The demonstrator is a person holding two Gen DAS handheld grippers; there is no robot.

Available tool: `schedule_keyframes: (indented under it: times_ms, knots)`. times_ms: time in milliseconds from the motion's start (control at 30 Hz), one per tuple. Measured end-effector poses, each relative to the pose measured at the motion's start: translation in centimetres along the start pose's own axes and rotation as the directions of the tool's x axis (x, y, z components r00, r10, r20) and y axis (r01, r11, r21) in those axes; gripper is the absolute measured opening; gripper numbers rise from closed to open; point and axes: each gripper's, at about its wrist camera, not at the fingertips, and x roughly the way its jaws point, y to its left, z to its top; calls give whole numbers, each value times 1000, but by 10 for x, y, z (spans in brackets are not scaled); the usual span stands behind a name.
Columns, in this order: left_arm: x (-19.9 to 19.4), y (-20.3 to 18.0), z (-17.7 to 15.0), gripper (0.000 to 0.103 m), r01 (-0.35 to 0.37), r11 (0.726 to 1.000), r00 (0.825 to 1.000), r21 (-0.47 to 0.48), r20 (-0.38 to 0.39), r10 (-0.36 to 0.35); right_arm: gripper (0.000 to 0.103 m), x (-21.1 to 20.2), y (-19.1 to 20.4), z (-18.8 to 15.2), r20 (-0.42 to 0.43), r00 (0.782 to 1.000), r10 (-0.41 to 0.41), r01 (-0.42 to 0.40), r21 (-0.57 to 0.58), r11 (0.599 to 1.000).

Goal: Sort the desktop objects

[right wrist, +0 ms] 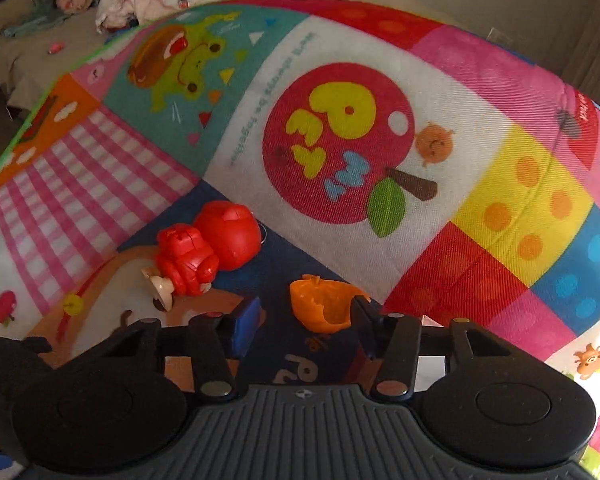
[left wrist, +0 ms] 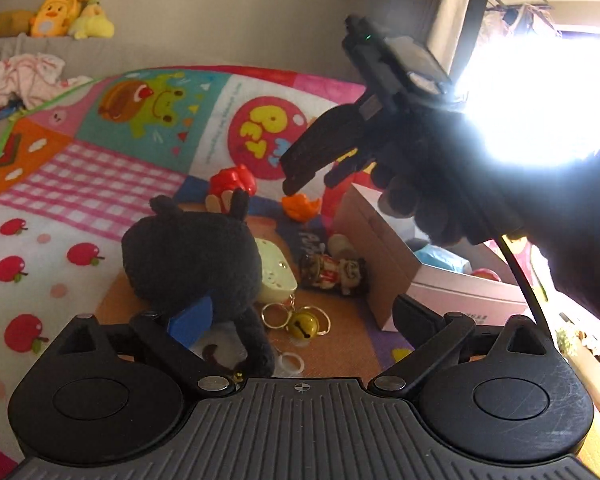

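- Starting with the left wrist view, the left gripper [left wrist: 300, 320] is seen with its jaws spread wide and nothing pinched.
- A black crocheted plush toy [left wrist: 188, 256] is laid on a colourful patchwork blanket [left wrist: 100, 184]. Its lower part reaches in between the jaws, close against the blue-padded finger.
- Just right of the plush, a pale yellow-green plastic box [left wrist: 278, 276] is set. In front of that box a brass bell on gold key rings [left wrist: 302, 324] is found, and a small painted figurine [left wrist: 336, 274] is laid nearby.
- An open pale cardboard box [left wrist: 384, 248] is placed at the right, with a few coloured things inside that cannot be made out.
- The right gripper [left wrist: 312, 184] is held by a dark-gloved hand [left wrist: 420, 208] and is tilted down over an orange plastic shell-shaped piece [left wrist: 300, 206].
- A red plastic toy figure [left wrist: 236, 184] is seen beyond the plush.
- In the right wrist view, the right gripper [right wrist: 306, 312] is shown with its jaws drawn partly together.
- The orange plastic shell-shaped piece [right wrist: 324, 304] is rested on the blanket [right wrist: 500, 200] between the fingertips. It is met at the plain black finger, while a gap is left at the blue-padded one, so it is not pinched.
- The red plastic toy figure [right wrist: 204, 252] is laid on its side, up and to the left of the orange piece and apart from it.
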Motion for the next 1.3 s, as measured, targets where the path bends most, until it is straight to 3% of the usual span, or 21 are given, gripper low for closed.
schedule_keyframes:
  times_ms: [33,100,167,267,333,533,633,733,833,1000,1167,1233,1300]
  knots:
    - [0,2,0,100,1,1000,1000,-11,-1,-1,37,9,4,-1,-20,1000,-20,19,-23,1000]
    - [0,4,0,100,5,1000,1000,-27,-2,-5,13,21,8,-2,-67,997,-36,34,-43,999]
    - [-1,4,0,100,15,1000,1000,-24,2,-15,9,18,10,-6,-76,997,-23,19,-48,999]
    - [-3,0,-1,100,20,1000,1000,0,12,-20,7,-8,6,-13,-27,1000,2,-4,-44,999]
    - [-3,0,-2,100,20,1000,1000,2,11,-20,5,-41,-2,-21,9,997,80,-80,0,997]
    - [-3,0,-2,100,12,1000,1000,-6,11,-12,5,-151,-19,-80,110,956,272,-275,16,961]
    - [-3,-1,-2,100,1,1000,1000,0,11,-1,5,-181,-24,-120,78,938,337,-338,8,941]
    - [-1,-5,-2,100,-20,1000,1000,17,6,20,12,-190,-22,-146,27,944,329,-329,-3,944]
    - [1,-11,-3,100,-35,998,999,46,3,34,13,-186,-33,-142,50,952,302,-304,36,952]
    - [1,-11,-4,100,-34,998,999,54,10,33,19,-136,-53,-93,43,948,315,-317,173,932]
    - [0,-2,-3,100,-5,1000,1000,8,11,5,18,-66,-36,-40,-26,987,160,-154,151,976]
    - [-1,0,-2,100,2,1000,1000,-7,13,-2,14,-34,-31,-25,-96,989,112,-94,174,980]
    - [-2,2,-2,100,6,1000,1000,-16,14,-6,10,-16,-27,-14,-112,991,71,-51,175,983]
